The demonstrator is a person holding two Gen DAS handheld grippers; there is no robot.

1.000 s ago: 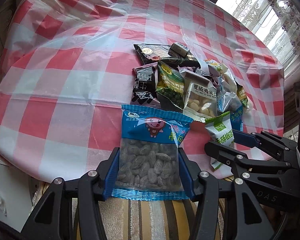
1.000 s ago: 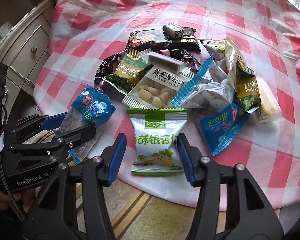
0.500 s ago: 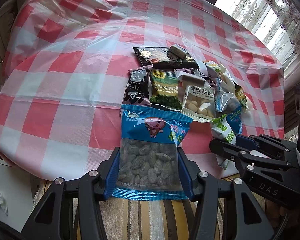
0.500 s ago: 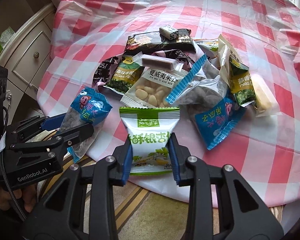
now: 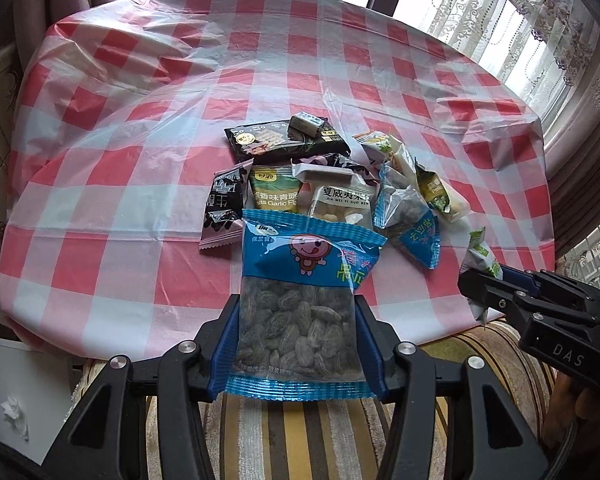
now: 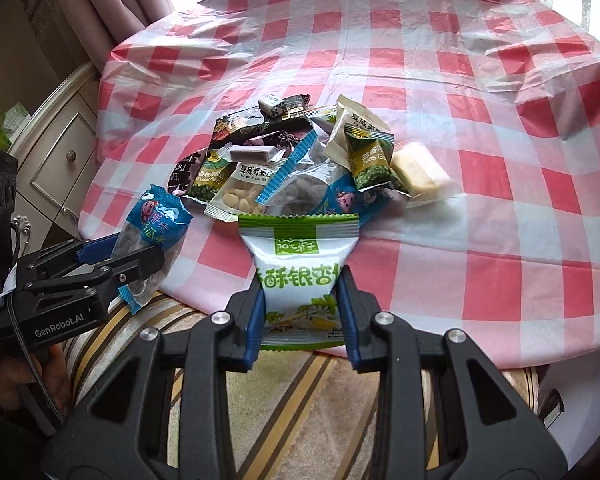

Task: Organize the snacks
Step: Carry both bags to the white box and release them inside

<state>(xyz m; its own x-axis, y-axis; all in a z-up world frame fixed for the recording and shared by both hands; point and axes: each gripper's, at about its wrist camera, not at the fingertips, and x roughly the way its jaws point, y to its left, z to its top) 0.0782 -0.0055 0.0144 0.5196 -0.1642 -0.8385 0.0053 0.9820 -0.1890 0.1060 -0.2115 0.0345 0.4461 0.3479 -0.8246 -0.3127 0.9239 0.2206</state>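
My left gripper (image 5: 298,322) is shut on a blue packet of dark dried fruit (image 5: 300,304), held up over the table's near edge; the same packet (image 6: 154,236) shows in the right wrist view. My right gripper (image 6: 300,302) is shut on a green-and-white snack packet (image 6: 298,276), squeezed at its middle and lifted off the cloth; it shows edge-on as the green packet (image 5: 482,258) in the left wrist view. A pile of several snack packets (image 6: 300,160) lies on the red-and-white checked tablecloth (image 6: 460,140) beyond both grippers.
A striped cushion (image 5: 300,440) lies under both grippers at the table's near edge. A white cabinet with drawers (image 6: 56,148) stands left of the table. Curtains and a window (image 5: 520,20) are behind the table. A hand (image 6: 20,376) holds the left gripper.
The right gripper closed on the green-and-white packet and lifted it off the table toward me. The left gripper, still holding the blue packet, drew back and rose a little.
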